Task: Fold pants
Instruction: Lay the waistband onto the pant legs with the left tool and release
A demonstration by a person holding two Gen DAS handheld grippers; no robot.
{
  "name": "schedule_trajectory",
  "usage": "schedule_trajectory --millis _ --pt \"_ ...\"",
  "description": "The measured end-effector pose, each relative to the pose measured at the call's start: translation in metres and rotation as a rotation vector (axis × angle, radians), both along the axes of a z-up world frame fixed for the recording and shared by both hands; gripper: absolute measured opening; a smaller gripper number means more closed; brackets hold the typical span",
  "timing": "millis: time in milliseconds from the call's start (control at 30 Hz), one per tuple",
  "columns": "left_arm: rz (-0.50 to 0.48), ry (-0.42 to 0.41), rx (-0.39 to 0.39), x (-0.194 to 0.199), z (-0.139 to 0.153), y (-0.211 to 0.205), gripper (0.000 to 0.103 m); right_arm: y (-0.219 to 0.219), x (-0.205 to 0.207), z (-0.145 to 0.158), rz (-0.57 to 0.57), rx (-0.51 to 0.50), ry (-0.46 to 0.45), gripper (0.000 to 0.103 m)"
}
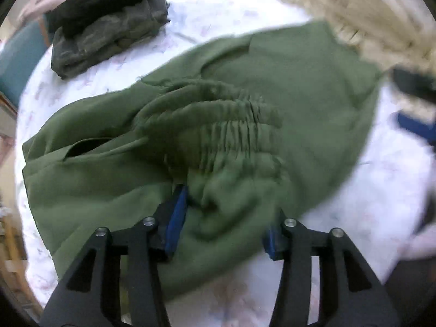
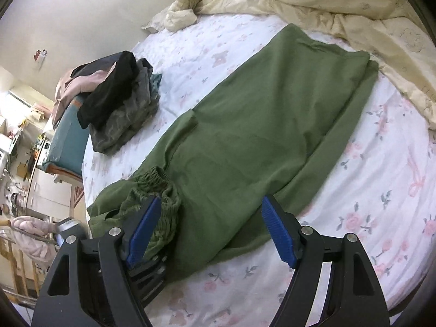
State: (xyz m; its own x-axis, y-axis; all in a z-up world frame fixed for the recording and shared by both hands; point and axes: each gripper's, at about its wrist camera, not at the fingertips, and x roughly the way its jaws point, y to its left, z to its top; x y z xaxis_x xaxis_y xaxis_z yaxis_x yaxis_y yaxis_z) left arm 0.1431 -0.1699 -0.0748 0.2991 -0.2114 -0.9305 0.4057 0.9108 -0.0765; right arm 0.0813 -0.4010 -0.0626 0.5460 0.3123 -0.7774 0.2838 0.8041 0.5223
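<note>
On the bed [image 2: 354, 218], green pants [image 2: 259, 136] stretch away, waistband nearest; both grippers [image 2: 209, 229] seemingly wide.

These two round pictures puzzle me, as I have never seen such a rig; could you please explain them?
Each comes from a fisheye camera on a hand-held two-finger gripper, looking along its blue-padded fingers. The left gripper is open, with bunched cloth of the green pants between its fingers. The right gripper is open over the same pants, which lie on a flowered bedsheet. A stack of dark folded clothes sits beside them, with a cream quilt behind.
</note>
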Motion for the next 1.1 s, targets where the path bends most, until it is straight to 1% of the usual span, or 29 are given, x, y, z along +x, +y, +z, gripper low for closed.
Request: schedule_trajectory --millis 33,67,100,167,233,300,333,367,433,500,567,633,667,733,800,833,900,1000,1067,1100 --pt "0.003 0.006 -0.039 -0.001 0.008 0.006 0.056 0.003 0.002 -0.001 0.003 0.019 0.000 0.078" --pt "0.014 0.015 -0.093 -0.003 0.020 0.017 0.067 0.005 0.004 -0.001 0.009 0.021 0.001 0.078" --pt "0.021 0.016 -0.127 -0.002 0.029 0.023 0.080 0.009 0.005 -0.002 0.015 0.015 0.003 0.078" --pt "0.025 -0.011 -0.170 -0.005 0.051 0.041 0.085 0.018 0.009 -0.004 0.030 0.012 0.009 0.078" --pt "0.032 -0.048 -0.150 0.000 0.063 0.057 0.085 0.027 0.013 -0.008 0.049 0.036 0.017 0.078" --pt "0.074 -0.071 -0.130 0.011 0.068 0.079 0.085 0.037 0.017 -0.015 0.068 0.061 0.039 0.078" --pt "0.098 -0.077 -0.110 0.018 0.065 0.089 0.085 0.041 0.019 -0.019 0.076 0.075 0.049 0.078" --pt "0.135 -0.072 -0.067 0.031 0.056 0.100 0.085 0.046 0.021 -0.024 0.086 0.088 0.064 0.078" --pt "0.205 -0.034 0.010 0.049 0.038 0.118 0.085 0.057 0.025 -0.033 0.107 0.087 0.093 0.078" --pt "0.238 -0.021 0.030 0.060 0.026 0.127 0.085 0.067 0.029 -0.042 0.127 0.103 0.120 0.078" --pt "0.269 -0.026 0.032 0.066 0.023 0.129 0.085 0.073 0.033 -0.052 0.129 0.134 0.148 0.078" --pt "0.254 -0.031 0.006 0.071 0.029 0.124 0.085 0.077 0.036 -0.057 0.120 0.165 0.166 0.078" --pt "0.225 -0.039 0.012 0.074 0.034 0.117 0.085 0.079 0.038 -0.057 0.117 0.161 0.162 0.078" --pt "0.169 -0.065 0.060 0.082 0.037 0.102 0.085 0.083 0.042 -0.047 0.122 0.131 0.121 0.078" --pt "0.095 -0.083 0.137 0.093 0.034 0.083 0.085 0.086 0.047 -0.035 0.130 0.097 0.071 0.078" --pt "0.059 -0.086 0.173 0.099 0.030 0.072 0.085 0.088 0.050 -0.031 0.138 0.078 0.057 0.078" --pt "0.018 -0.068 0.211 0.112 0.020 0.060 0.085 0.094 0.058 -0.025 0.156 0.018 0.044 0.078" --pt "-0.018 -0.056 0.259 0.124 0.001 0.044 0.085 0.108 0.068 -0.016 0.208 -0.051 0.006 0.078" --pt "-0.034 -0.049 0.301 0.128 -0.012 0.040 0.085 0.115 0.075 -0.017 0.232 -0.102 0.006 0.078" --pt "-0.033 -0.038 0.304 0.130 -0.017 0.040 0.085 0.116 0.078 -0.021 0.240 -0.113 0.016 0.078"
